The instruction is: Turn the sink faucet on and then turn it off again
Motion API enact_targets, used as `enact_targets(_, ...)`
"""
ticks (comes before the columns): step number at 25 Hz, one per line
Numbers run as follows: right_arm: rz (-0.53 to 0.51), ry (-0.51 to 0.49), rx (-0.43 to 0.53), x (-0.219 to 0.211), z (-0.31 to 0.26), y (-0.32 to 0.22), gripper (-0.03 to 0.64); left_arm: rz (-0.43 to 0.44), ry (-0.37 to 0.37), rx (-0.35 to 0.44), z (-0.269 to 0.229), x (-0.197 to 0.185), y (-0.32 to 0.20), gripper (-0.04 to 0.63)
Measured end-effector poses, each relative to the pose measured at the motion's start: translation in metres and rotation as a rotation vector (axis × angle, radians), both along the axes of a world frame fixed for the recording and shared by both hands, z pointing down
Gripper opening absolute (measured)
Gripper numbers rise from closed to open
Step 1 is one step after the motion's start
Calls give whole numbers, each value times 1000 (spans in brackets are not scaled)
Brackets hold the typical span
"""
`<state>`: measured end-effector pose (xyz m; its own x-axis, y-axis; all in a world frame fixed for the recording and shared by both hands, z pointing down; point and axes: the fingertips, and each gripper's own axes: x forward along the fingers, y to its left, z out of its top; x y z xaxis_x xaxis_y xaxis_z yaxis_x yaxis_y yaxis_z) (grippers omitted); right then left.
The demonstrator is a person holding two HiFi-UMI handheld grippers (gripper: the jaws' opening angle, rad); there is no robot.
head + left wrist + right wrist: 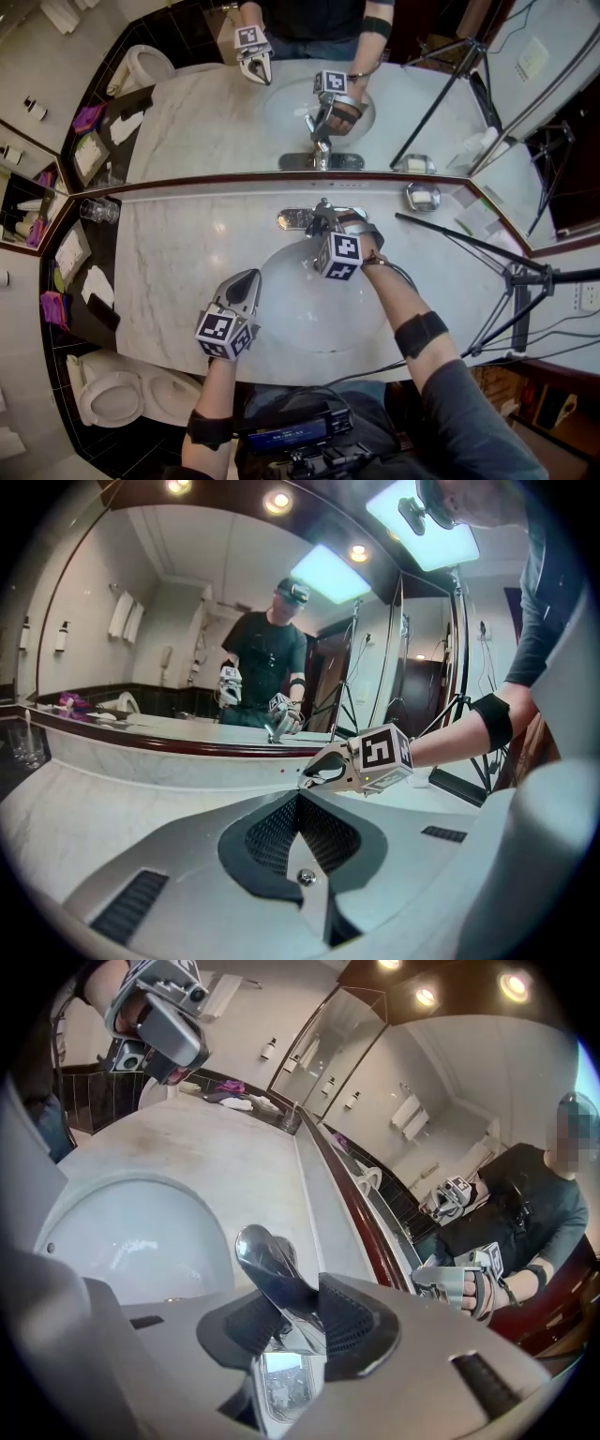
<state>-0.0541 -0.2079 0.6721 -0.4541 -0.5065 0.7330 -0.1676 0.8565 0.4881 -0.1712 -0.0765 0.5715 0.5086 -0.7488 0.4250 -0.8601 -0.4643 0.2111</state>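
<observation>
- At the back edge of the white oval sink basin (291, 319), just in front of the mirror (281, 112): the chrome single-lever sink faucet (298, 219), mounted on the pale marble surface (169, 272).
- Directly on that faucet: the grey right tongs (321, 225), reaching in from the near right across the basin, angled down and toward the mirror.
- Seen along the right tongs (286, 1302): the chrome faucet lever (267, 1265), long axis running straight out from between the jaws, away and a little left, rounded tip on the basin side.
- Jaws roughly half apart, ribbed black pads (352, 1324) pressing the lever from both flanks; clamped across its width, nothing else in the grip.
- Nearer by far: the right hand. Well apart from the faucet: the grey left tongs (248, 279), hovering over the basin's near left rim.
- In the left gripper view, left tongs (298, 799) fully closed, pads meeting, nothing between them, touching nothing.
- No stream of water visible from the spout in any view; impossible to tell from here whether the opening or the closing half of the task is in hand.
- Likely next: a swing of the lever about its base, driven by the right wrist. A grip across the lever's width suits that; main risk, smooth chrome slipping between the pads.
</observation>
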Motion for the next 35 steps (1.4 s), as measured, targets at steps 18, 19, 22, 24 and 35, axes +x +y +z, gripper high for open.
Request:
enact_targets(18, 135, -180, -328, 8, -5, -11, 140, 6, 2, 0, -2, 3, -4, 2)
enact_targets(19, 152, -201, -348, 8, -6, -13, 140, 6, 3, 0, -3, 3, -4, 2)
enact_targets(22, 189, -245, -390, 9, -13, -17, 140, 3, 4, 2, -4, 0, -4, 2)
enact_targets(24, 208, -269, -419, 10, -10, -17, 140, 0, 5, 1, -3, -1, -4, 2)
enact_targets(35, 138, -136, -298, 13, -8, -16, 143, -15, 7, -2, -1, -4, -2, 2)
